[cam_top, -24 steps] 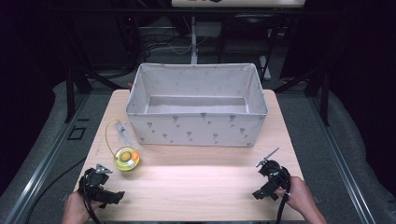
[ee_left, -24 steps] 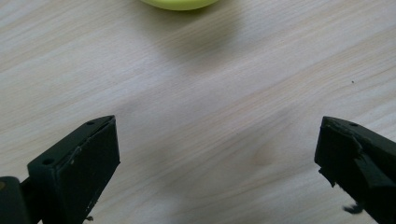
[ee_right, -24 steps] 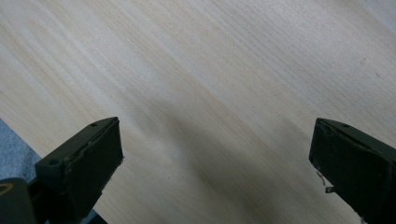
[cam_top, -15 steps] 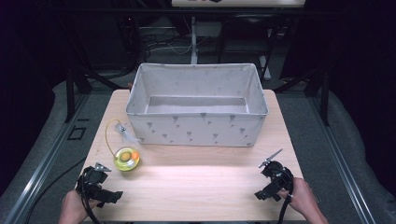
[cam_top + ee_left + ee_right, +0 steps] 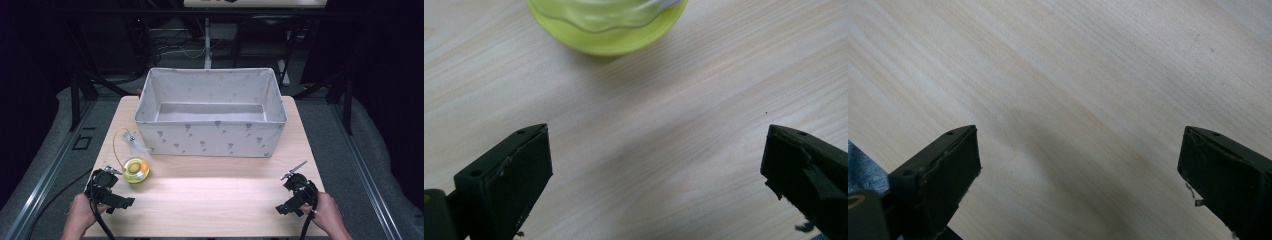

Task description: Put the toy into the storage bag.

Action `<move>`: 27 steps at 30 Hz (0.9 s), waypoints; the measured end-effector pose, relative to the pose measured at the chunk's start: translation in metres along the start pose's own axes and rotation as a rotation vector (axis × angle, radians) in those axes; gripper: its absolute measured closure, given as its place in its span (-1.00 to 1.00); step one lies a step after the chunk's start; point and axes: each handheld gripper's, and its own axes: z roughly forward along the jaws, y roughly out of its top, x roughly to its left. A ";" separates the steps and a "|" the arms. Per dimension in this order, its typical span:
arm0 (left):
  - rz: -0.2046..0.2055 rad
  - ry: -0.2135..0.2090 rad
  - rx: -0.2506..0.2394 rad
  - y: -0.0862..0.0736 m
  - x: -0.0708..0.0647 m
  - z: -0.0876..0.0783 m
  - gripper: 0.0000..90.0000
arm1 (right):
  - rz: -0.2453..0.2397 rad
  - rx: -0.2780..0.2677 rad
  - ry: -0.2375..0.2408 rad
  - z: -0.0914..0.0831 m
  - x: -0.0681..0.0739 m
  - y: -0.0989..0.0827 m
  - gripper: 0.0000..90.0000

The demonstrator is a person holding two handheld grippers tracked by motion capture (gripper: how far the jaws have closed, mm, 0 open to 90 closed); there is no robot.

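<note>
A small yellow-green round toy (image 5: 136, 170) with a clear top lies on the wooden table (image 5: 215, 185), left of centre. A thin yellow cord and a white feather (image 5: 136, 143) trail from it toward the box. My left gripper (image 5: 116, 189) sits just left of and below the toy, apart from it. In the left gripper view the toy (image 5: 606, 27) lies ahead of the left gripper (image 5: 656, 170), whose jaws stand wide open over bare wood. My right gripper (image 5: 291, 194) rests near the front right corner. The right gripper (image 5: 1078, 170) is open with nothing between its jaws.
A large grey-white fabric box (image 5: 210, 142) with a small printed pattern stands open-topped at the back middle of the table. Dark frame legs and cables lie beyond the table's far edge. A hand holds each gripper at the front edge.
</note>
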 end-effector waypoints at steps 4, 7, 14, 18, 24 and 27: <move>0.011 0.006 0.019 0.007 0.003 -0.007 -0.99 | -0.013 0.007 -0.001 0.001 0.001 0.003 -0.93; 0.032 0.018 0.009 0.014 0.002 -0.019 -0.99 | -0.028 0.011 0.003 0.002 0.006 0.008 -0.93; 0.043 0.020 0.025 0.027 0.009 -0.037 -0.99 | -0.063 0.025 0.006 0.003 0.011 0.012 -0.93; 0.058 0.020 0.032 0.035 0.013 -0.043 -0.99 | -0.057 0.003 0.024 0.003 0.010 0.014 -0.93; 0.087 0.010 0.056 0.061 0.023 -0.055 -0.99 | -0.074 0.018 0.019 0.005 0.012 0.015 -0.93; 0.104 0.017 0.067 0.071 0.027 -0.061 -1.00 | -0.067 0.022 0.016 0.005 0.011 0.013 -0.93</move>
